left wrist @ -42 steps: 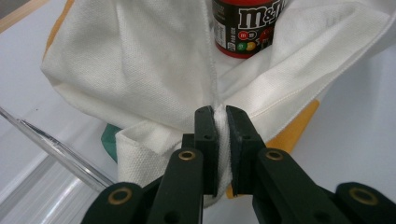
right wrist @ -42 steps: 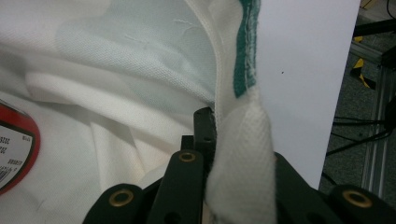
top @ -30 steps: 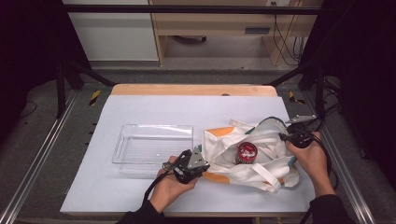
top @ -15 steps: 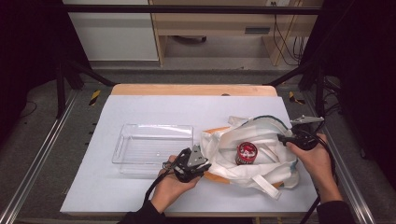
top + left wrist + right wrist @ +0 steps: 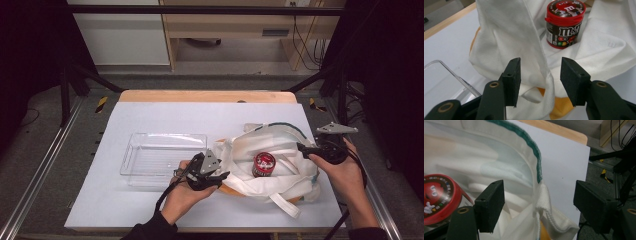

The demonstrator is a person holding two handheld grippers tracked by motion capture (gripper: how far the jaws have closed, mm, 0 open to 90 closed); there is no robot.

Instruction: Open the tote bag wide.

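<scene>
Candy tub (image 5: 263, 164) standing upright in middle of white bag (image 5: 280, 150), bag spread flat on table (image 5: 165, 120). Left gripper (image 5: 540, 75) jaws half open astride a bag fold, just opened, not pinching. Right gripper (image 5: 537, 202) jaws wide, just released green-edged rim. Left of bag: empty clear tray (image 5: 162, 157). Open table beyond bag; right table edge close.

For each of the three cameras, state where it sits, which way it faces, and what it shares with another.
High view: above the person's side, facing forward and down on the table; forearms, both hands show.
Left gripper view: on the left tool, facing the white bag and candy jar; jaws open.
Right gripper view: on the right tool, facing the bag's green-edged rim; jaws open.
All share bag and jar.
</scene>
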